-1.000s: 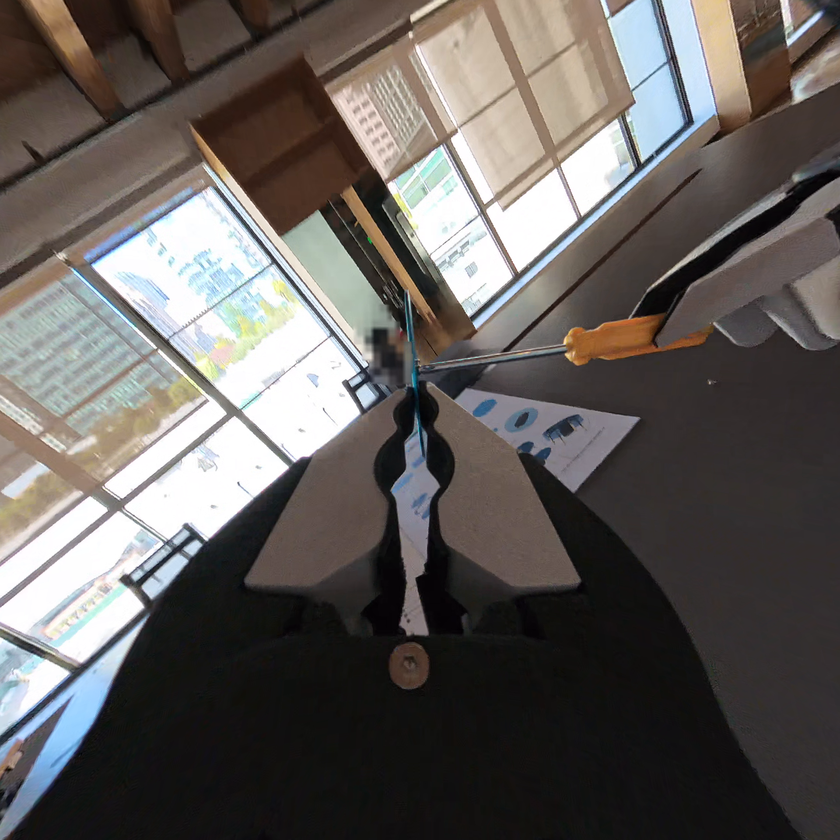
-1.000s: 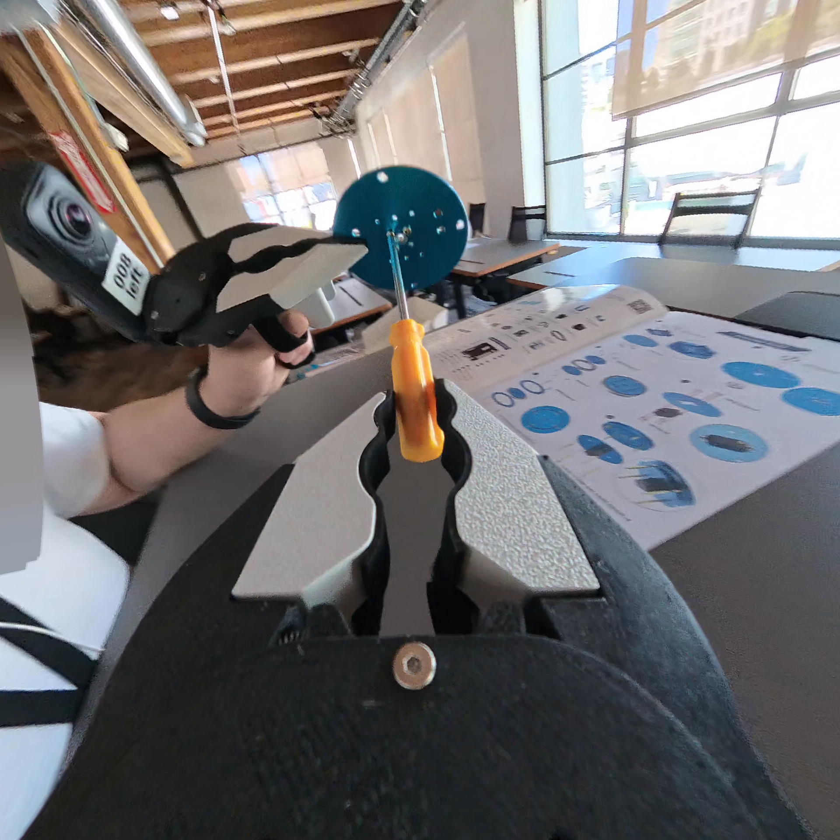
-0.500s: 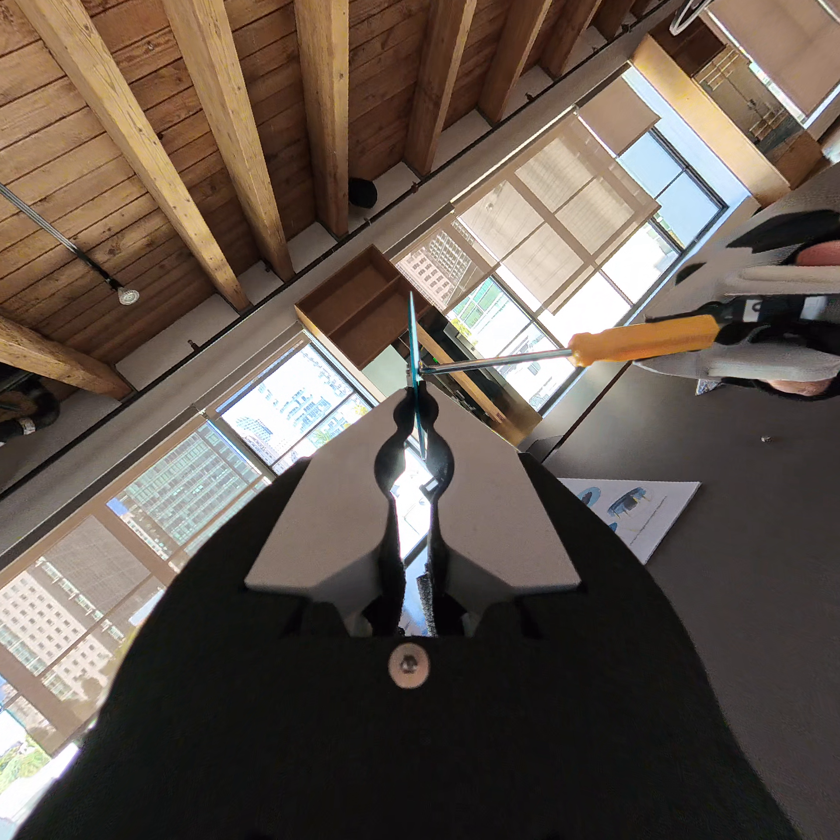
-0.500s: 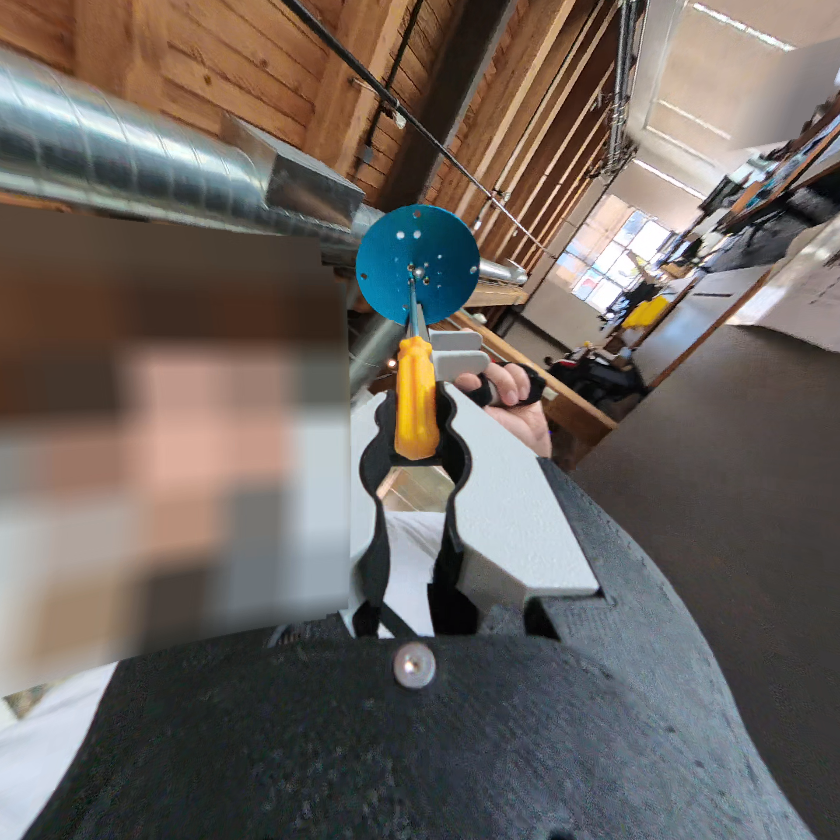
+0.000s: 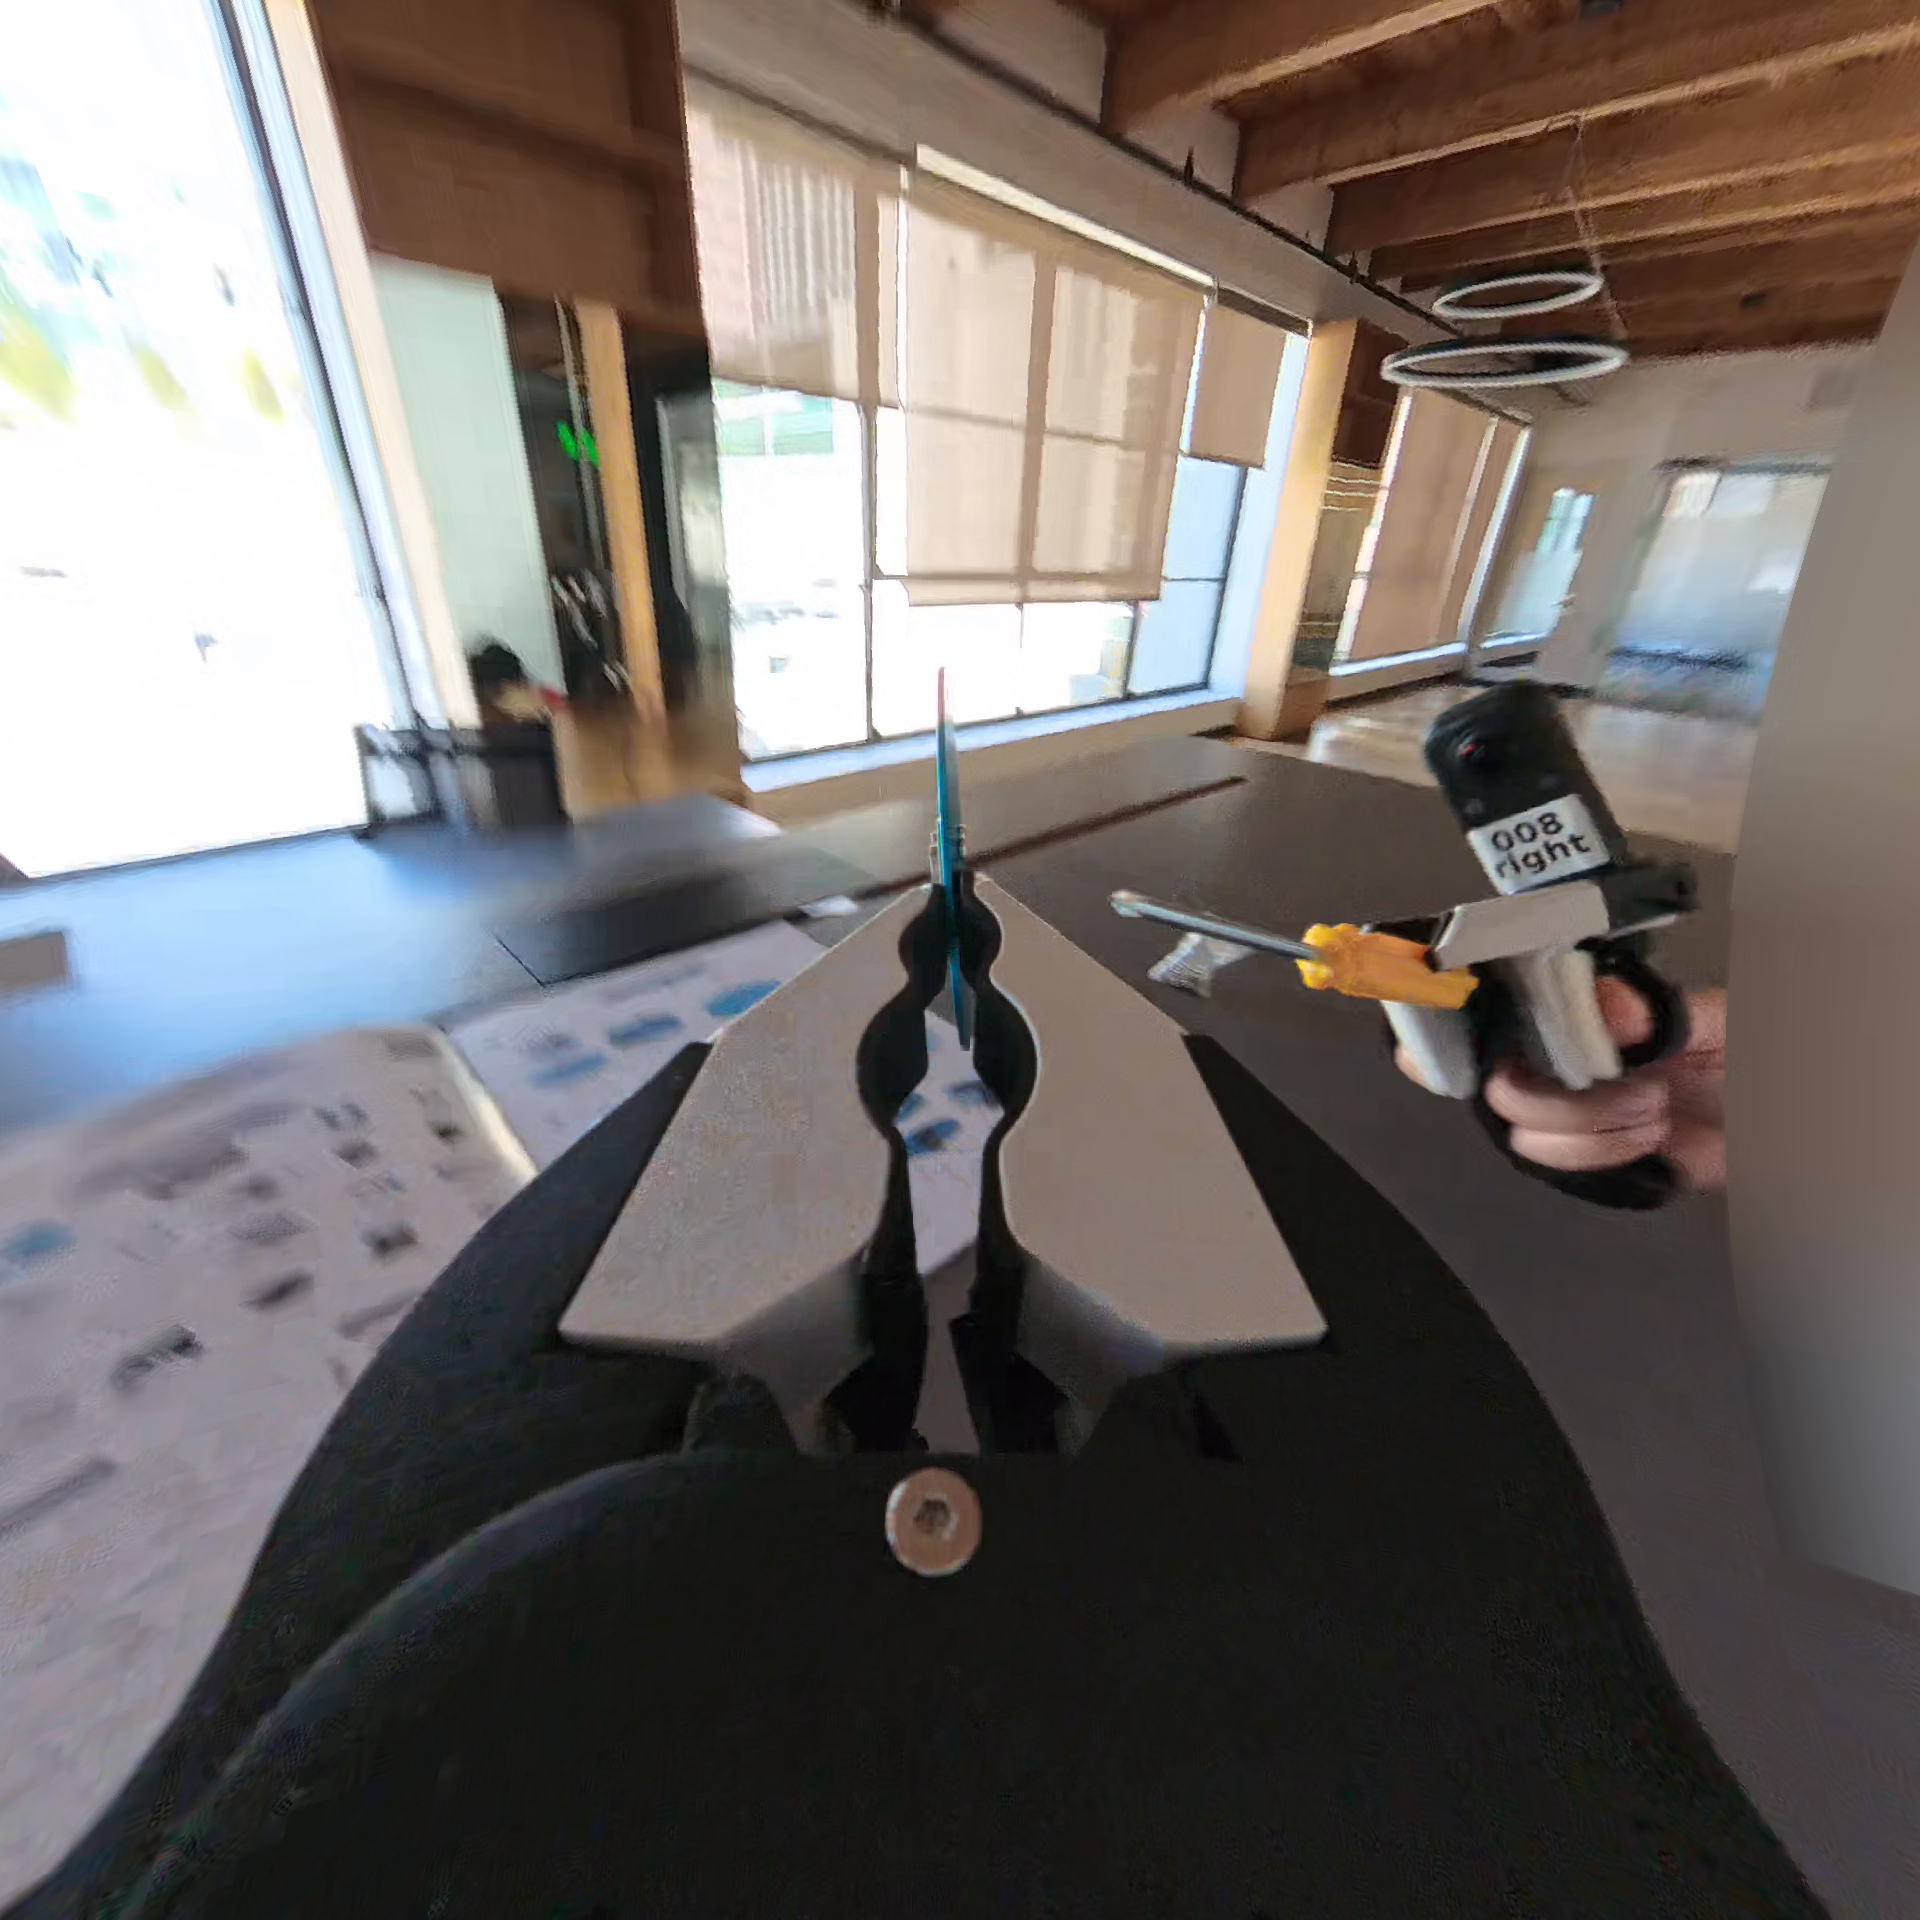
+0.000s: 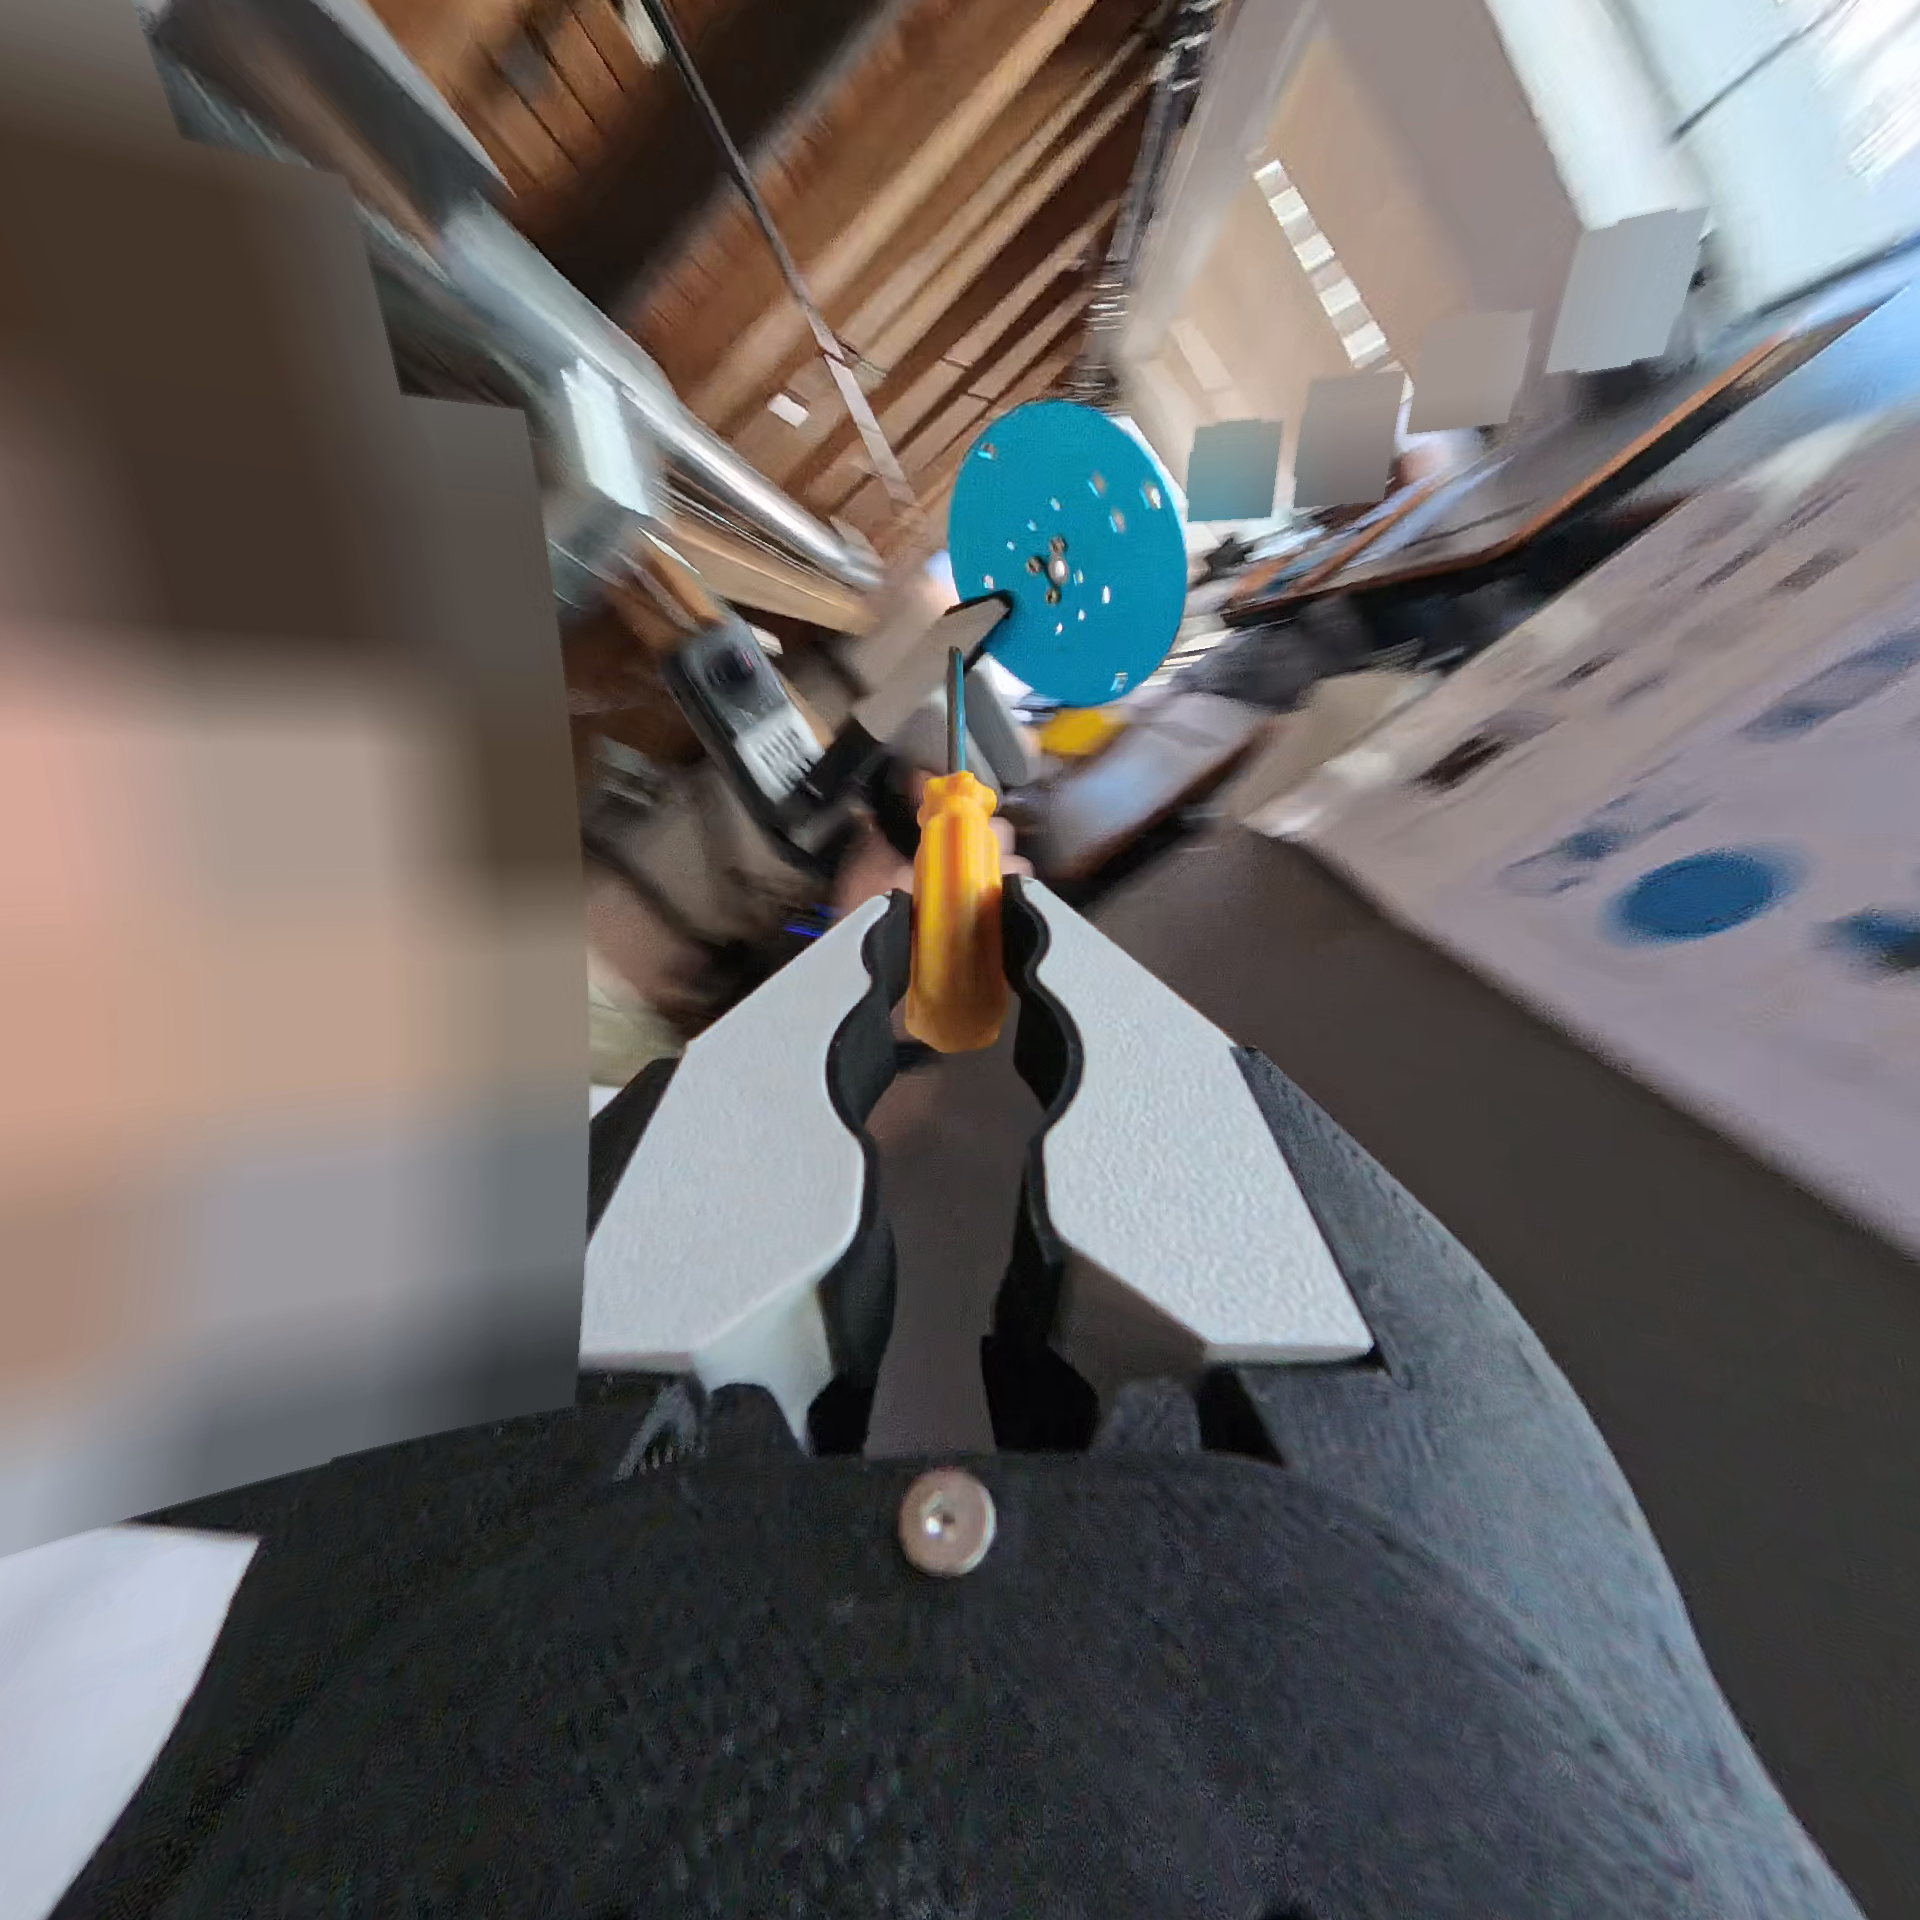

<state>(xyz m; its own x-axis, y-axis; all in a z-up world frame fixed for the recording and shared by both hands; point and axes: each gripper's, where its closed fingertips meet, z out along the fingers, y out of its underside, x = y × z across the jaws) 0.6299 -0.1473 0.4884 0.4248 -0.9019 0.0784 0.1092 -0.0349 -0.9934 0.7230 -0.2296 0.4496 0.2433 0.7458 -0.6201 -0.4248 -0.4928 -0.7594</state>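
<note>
The left gripper is clamped near its tips on a thin blue disc. In the left wrist view the disc is seen edge-on, standing upright between the two grey fingers, so its face is hidden there. The right wrist view shows that face: a round blue plate with small holes and a metal fitting at its centre, with the left gripper's tip biting its lower left edge. The right gripper is closed on the orange handle of a screwdriver, whose shaft points forward toward the disc; the tip ends just below and left of the disc's centre and is apart from it. In the left wrist view the same screwdriver is held out to the right by the right gripper, its shaft pointing left and well clear of the disc. A hand grips that tool's black handle, cut off at the right by a grey blurred patch. Below lies a dark surface with a white printed sheet on the left, its pictures smeared by motion blur. Much of the right wrist view is streaked, and a large mosaic patch covers its left side.
</note>
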